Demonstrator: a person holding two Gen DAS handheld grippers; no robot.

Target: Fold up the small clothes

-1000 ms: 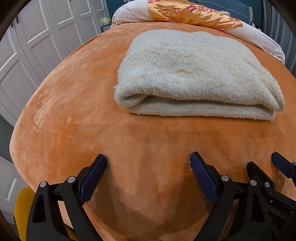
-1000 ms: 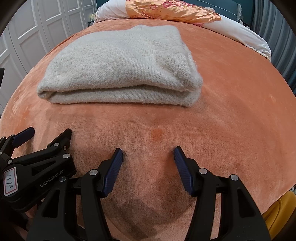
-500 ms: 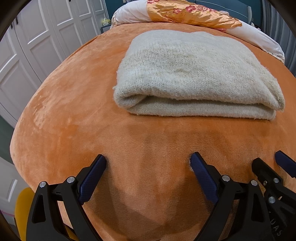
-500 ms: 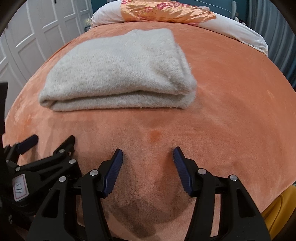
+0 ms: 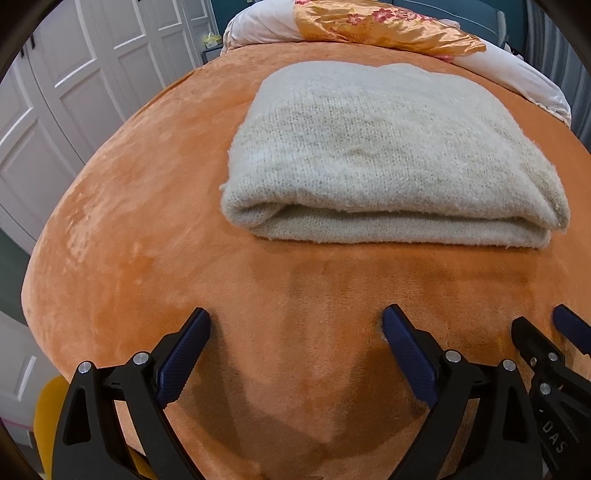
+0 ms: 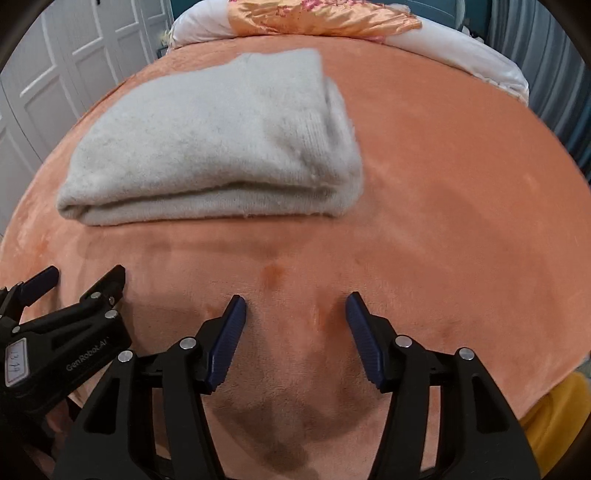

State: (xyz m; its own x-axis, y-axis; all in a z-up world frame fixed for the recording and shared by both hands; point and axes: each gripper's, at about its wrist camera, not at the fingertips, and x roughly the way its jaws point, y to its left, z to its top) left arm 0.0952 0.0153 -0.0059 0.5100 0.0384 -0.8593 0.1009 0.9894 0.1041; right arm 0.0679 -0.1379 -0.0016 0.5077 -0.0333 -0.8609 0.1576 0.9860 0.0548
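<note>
Left gripper (image 5: 295,332) released and empty low over the orange bed cover (image 5: 129,221), right gripper (image 6: 295,317) likewise spread and empty beside it, folded cream knit sweater (image 5: 388,147) lying farther ahead, pillows (image 5: 266,22) beyond

Bed (image 5: 147,229) is wearing an orange plush cover, pile showing darker brushed patches near the front. Folded cream knit sweater (image 5: 388,155) is lying flat on it, folded edge facing the cameras. White duvet (image 5: 266,22) is sitting bunched at the far end, with an orange floral satin piece (image 5: 388,26), possibly a pillowcase, lying over it.
</note>
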